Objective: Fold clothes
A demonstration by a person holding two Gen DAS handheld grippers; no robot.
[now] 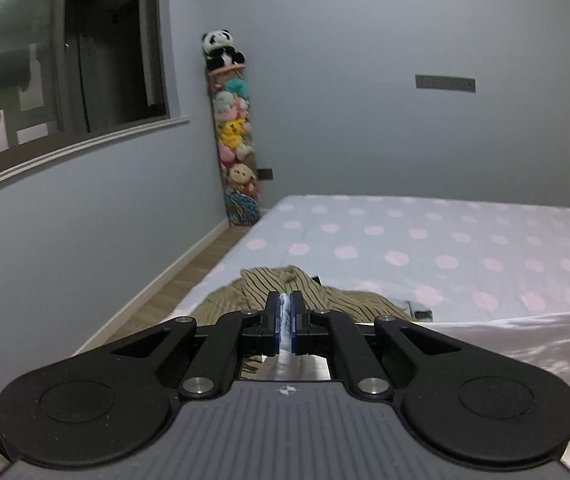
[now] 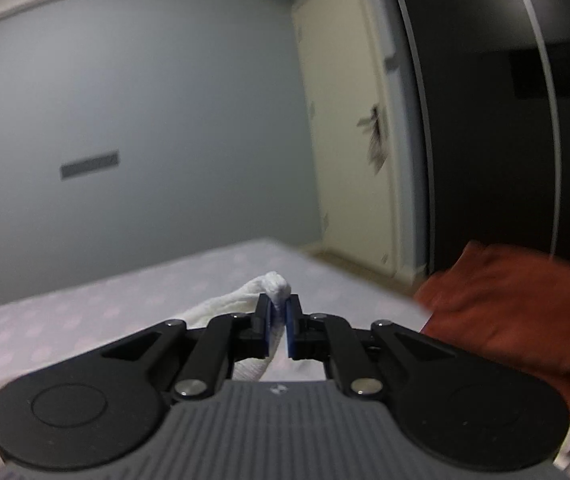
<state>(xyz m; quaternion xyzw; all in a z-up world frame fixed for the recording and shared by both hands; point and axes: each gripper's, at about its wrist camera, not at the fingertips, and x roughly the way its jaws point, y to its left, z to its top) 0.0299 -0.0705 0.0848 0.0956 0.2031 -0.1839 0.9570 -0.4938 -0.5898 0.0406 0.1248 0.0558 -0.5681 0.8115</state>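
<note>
On bed (image 1: 445, 240), polka-dot sheet: left tongs (image 1: 284, 312) pinching white cloth (image 1: 525, 344); right tongs (image 2: 279, 320) pinching bunched white cloth; striped tan garment (image 1: 285, 284) crumpled near left edge

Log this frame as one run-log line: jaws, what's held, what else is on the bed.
left gripper: shut on white garment | right gripper: shut on white garment | bed: striped tan garment, rust-red garment unheld
</note>
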